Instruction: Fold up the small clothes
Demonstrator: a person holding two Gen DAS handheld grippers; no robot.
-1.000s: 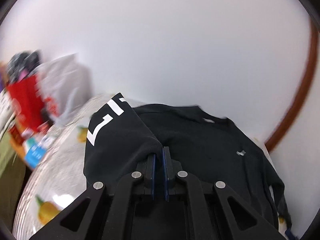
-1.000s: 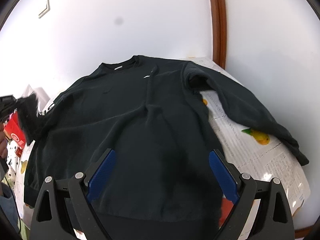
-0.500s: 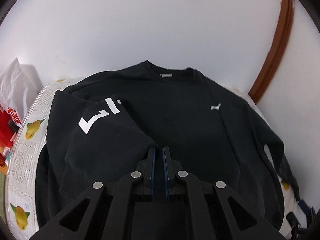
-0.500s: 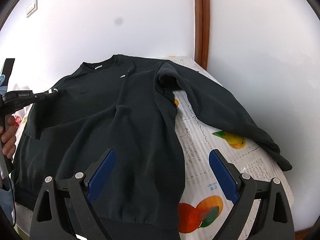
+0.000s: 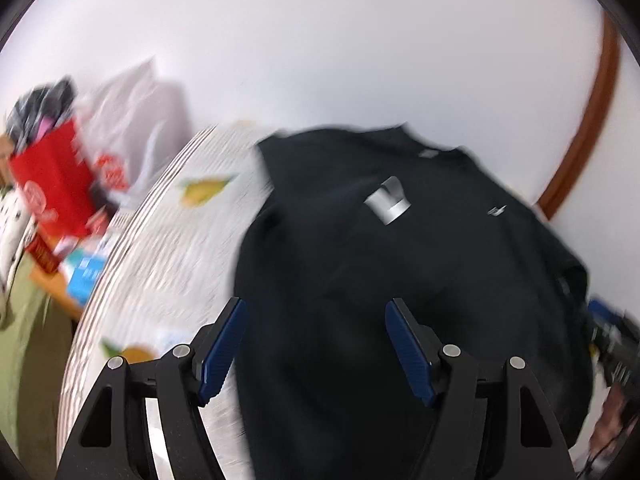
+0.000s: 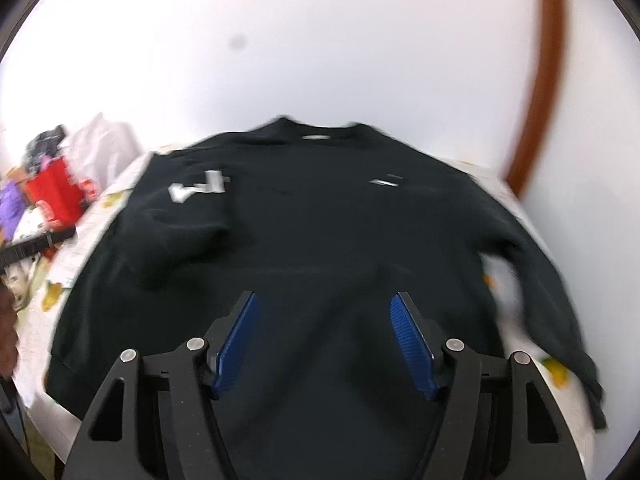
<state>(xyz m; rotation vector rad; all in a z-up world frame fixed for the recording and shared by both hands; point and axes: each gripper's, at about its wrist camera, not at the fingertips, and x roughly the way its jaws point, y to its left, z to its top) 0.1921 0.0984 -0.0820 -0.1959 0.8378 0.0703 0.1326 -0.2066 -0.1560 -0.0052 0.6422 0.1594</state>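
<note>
Currently both the left gripper (image 5: 316, 344), jaws just opened, and right gripper (image 6: 324, 344), jaws just narrowed, hang released above the sweatshirt (image 6: 320, 240), gripping nothing; a red bag (image 5: 52, 196) holds dark clothes.

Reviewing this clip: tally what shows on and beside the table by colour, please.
Black: 1, the sweatshirt
Red: 1, the bag
White: 1, the plastic bag
Fruit-printed: 1, the tablecloth
Total: 4
</note>
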